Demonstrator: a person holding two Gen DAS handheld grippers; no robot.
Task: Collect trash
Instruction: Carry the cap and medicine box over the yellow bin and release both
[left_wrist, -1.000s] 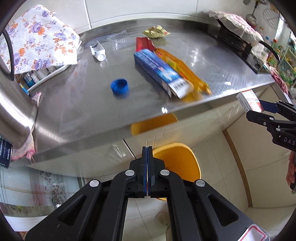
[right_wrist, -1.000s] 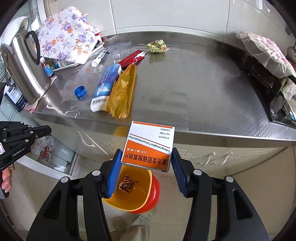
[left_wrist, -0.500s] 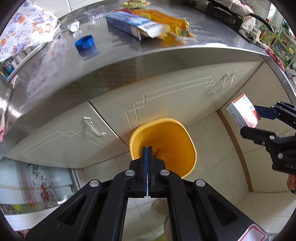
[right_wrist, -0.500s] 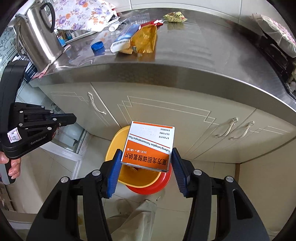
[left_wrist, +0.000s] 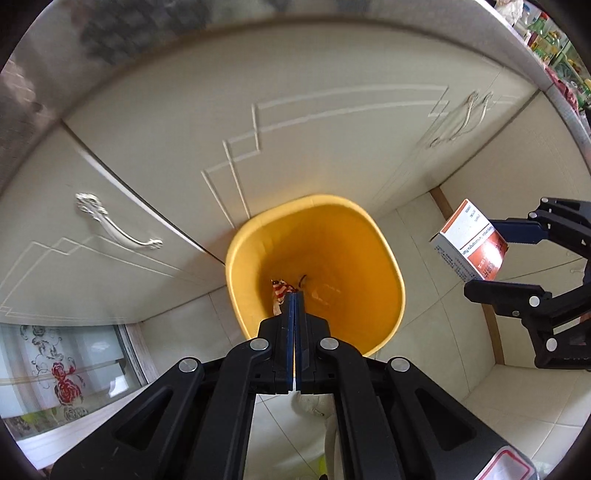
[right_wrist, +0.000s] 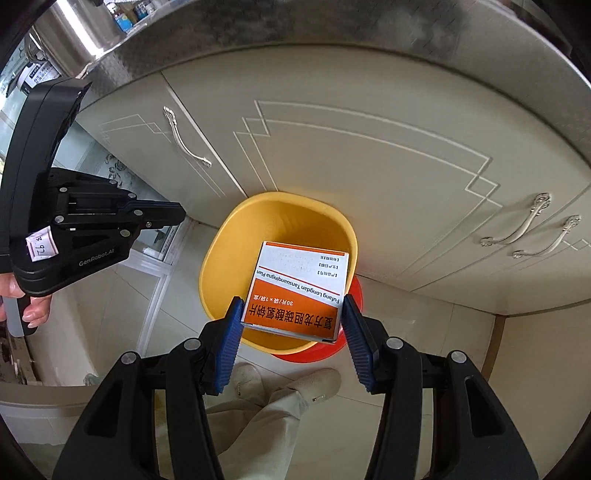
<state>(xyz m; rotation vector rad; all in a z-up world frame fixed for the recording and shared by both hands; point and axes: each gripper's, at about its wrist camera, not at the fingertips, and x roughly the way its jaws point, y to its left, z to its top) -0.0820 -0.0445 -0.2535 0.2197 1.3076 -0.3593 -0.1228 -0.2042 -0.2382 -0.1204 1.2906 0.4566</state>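
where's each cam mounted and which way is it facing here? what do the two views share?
Left wrist: sits on the left gripper, looking steeply down into the yellow bin in front of the cabinet doors; own shut fingers show, right gripper off to the right.
Right wrist: sits on the right gripper, also facing steeply down over the bin; own fingers clamp the orange-and-white medicine box; trouser leg, shoe and a hand show.
Shared: bin, cabinet doors, medicine box, each other's gripper.
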